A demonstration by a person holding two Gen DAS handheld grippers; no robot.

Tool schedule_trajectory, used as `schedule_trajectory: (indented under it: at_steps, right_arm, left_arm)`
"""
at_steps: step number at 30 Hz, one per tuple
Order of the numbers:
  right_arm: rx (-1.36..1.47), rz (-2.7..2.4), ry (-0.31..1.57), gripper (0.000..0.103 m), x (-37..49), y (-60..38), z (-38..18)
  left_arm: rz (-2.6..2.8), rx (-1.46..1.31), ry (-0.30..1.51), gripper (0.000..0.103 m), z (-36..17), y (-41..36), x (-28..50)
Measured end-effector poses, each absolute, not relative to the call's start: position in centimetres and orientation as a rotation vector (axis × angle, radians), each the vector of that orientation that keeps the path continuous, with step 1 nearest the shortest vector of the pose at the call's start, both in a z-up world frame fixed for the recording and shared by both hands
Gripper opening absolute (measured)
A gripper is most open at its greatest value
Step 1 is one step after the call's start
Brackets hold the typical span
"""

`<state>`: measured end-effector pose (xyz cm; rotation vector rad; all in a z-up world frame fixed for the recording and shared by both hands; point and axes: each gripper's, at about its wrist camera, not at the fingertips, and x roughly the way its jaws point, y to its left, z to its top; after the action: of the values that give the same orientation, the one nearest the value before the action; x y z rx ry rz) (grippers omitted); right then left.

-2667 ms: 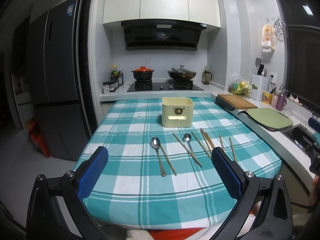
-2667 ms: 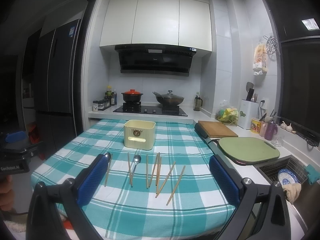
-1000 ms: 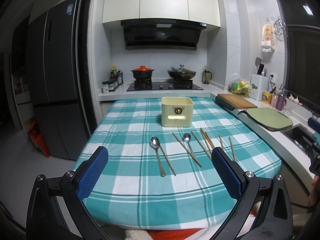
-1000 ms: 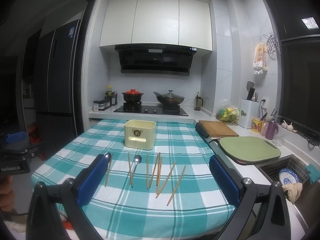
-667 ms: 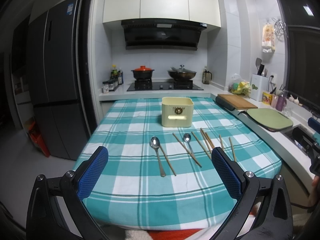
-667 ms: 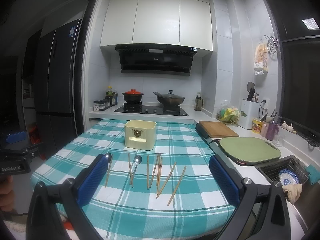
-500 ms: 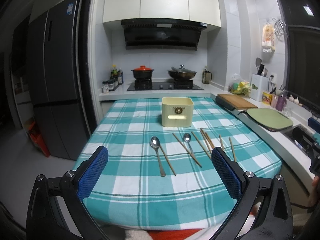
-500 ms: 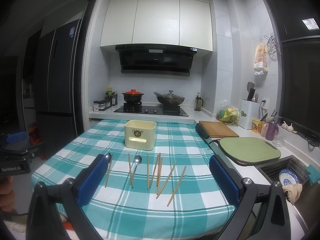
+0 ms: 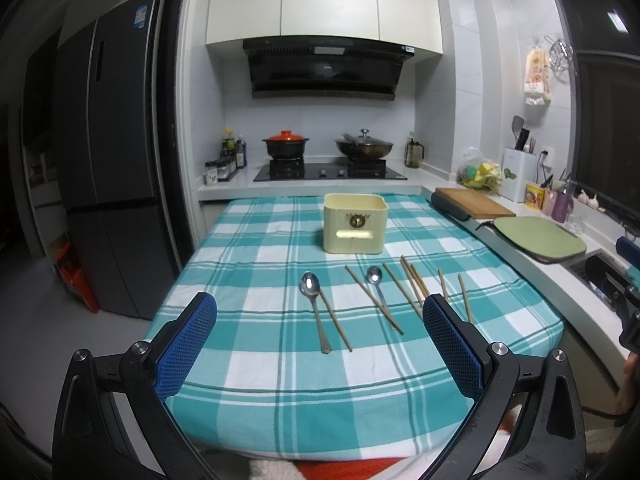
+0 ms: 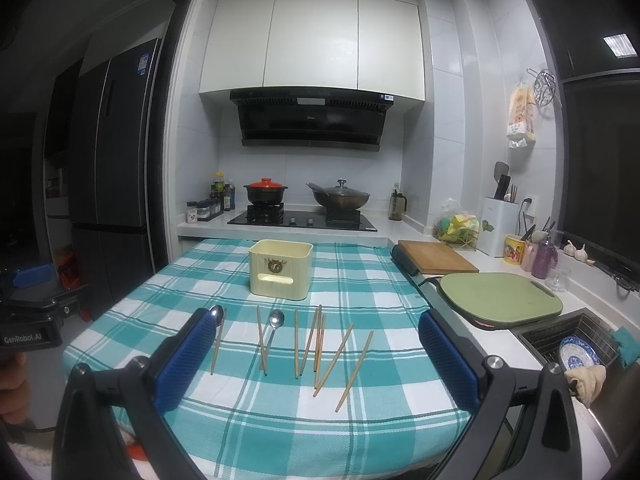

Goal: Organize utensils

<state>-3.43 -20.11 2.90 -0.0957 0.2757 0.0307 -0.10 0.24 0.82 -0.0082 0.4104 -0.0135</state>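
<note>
Fingers point(image 9: 186, 346) well short of chopsticks point(image 9: 374, 298)

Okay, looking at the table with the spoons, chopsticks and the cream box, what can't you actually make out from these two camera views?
- Inside of the cream box: both views see only its front wall and rim, so its contents are hidden.
- Left spoon, right wrist view: its handle is hidden behind the right gripper, whose jaws stand open.
- Rightmost chopsticks, left wrist view: near ends covered by the open left gripper.
- Chopstick count: overlaps make it uncertain.
</note>
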Motion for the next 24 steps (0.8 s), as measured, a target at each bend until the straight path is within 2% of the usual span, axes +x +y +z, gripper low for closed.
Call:
schedule_trajectory:
  at_steps: [24]
  right_arm:
    - [-0.093, 0.050, 0.308, 0.103, -1.9, -19.9, 2.1]
  left_arm:
    - [-0.019, -0.065, 0.474, 0.103, -1.3, 1.4, 2.4]
